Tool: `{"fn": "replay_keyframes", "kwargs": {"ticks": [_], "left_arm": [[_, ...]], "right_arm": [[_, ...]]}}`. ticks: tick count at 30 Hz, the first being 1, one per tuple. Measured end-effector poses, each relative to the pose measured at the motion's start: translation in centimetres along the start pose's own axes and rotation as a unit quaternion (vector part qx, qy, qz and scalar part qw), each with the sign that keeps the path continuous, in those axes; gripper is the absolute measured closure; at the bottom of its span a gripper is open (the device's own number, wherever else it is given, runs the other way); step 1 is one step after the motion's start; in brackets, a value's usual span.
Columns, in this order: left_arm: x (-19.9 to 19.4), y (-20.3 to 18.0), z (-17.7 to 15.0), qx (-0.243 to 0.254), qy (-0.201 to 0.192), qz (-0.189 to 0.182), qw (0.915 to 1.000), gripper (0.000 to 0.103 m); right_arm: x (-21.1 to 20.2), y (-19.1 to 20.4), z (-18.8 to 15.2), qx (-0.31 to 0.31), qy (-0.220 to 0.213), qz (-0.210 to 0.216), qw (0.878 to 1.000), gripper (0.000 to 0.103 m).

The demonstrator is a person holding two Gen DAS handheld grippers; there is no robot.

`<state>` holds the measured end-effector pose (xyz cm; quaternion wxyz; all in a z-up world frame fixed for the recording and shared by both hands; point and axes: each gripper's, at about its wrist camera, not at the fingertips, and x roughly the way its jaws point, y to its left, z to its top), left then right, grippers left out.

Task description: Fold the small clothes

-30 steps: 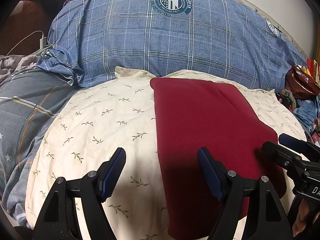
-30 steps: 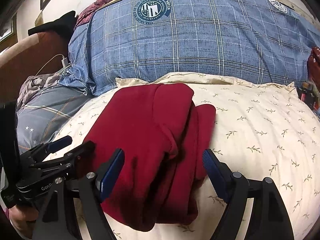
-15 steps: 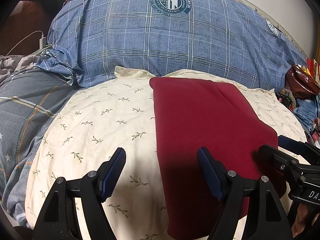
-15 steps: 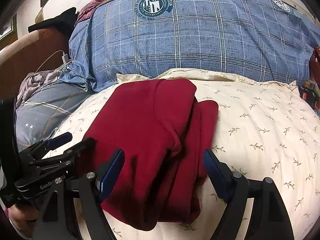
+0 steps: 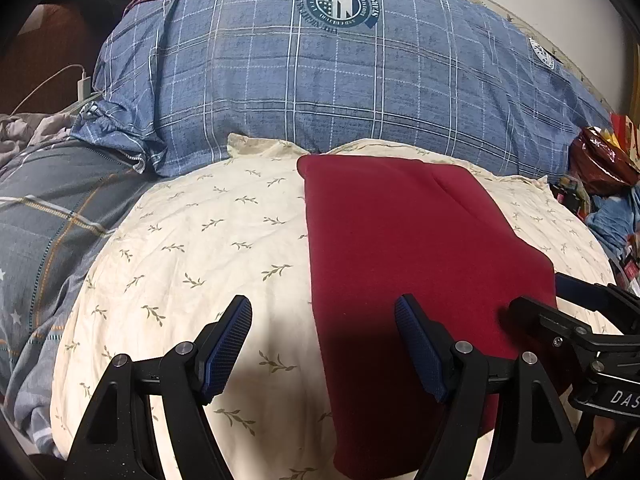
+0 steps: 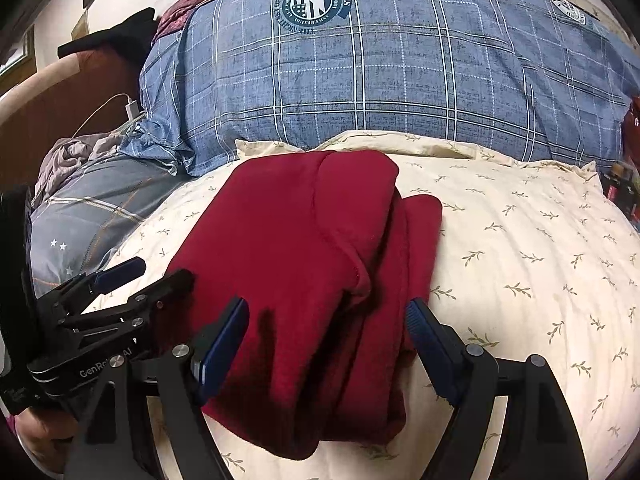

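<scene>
Cream pillow (image 5: 192,240) bears folded red garment (image 6: 304,264) — both grippers (image 5: 323,342) (image 6: 326,338) gape empty.

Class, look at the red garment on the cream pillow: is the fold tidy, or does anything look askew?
The red garment is folded but not squarely. In the right wrist view, a lower layer sticks out past the top layer's right edge, so the edges do not line up. It lies flat on the cream pillow; both grippers are open, holding nothing.

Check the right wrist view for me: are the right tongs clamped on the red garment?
No, the right tongs stand wide open above the folded red garment, with neither pad pressing on the cloth.
</scene>
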<state>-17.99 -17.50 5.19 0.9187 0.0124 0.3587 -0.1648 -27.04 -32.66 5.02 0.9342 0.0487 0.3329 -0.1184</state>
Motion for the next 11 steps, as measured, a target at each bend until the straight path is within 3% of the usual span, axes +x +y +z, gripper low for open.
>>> {"fn": "replay_keyframes", "kwargs": {"ticks": [11], "left_arm": [[0.0,1.0,-0.1,-0.007,0.004,-0.022,0.9997,0.029]], "right_arm": [[-0.1,-0.7,0.4,0.016,0.003,0.005,1.000,0.021]]}}
